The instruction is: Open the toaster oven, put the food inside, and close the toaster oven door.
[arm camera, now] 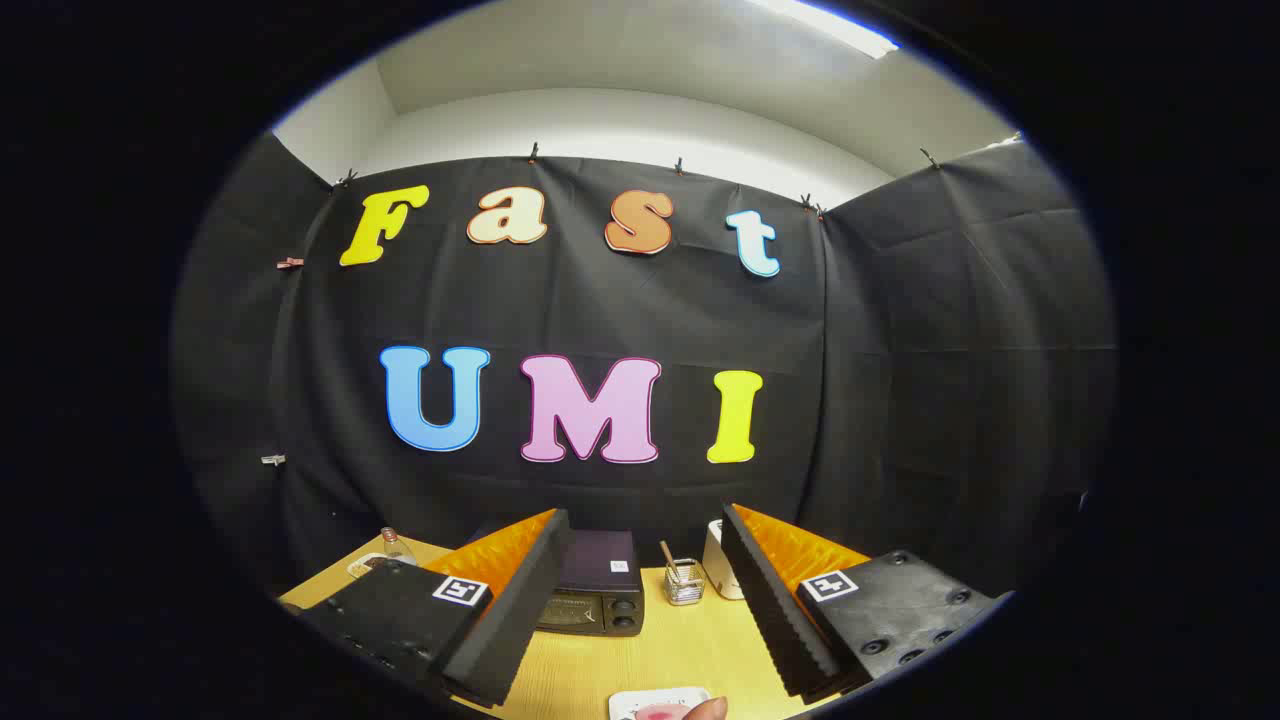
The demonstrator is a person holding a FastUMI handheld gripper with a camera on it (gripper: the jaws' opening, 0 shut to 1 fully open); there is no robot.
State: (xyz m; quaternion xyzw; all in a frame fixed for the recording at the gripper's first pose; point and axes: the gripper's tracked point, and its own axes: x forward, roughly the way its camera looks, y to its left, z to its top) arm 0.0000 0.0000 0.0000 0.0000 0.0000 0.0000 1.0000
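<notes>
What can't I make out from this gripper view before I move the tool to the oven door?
- Toaster oven: its left part sits behind the left finger; door state and handle too small to tell.
- Food: on a white plate between the open tool fingers, cut off by the view's lower edge; kind unclear.
- Small glass holder: contents too small.
- White object: partly hidden by the right finger.
- Bottle: partly behind the left finger.

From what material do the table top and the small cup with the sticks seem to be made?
Table top: looks like light wood or wood laminate, matte, with fine grain lines. Small cup, beyond the open tool and beside the toaster oven: seems clear glass or plastic, because it is see-through with bright glints; too small to tell which.
</notes>
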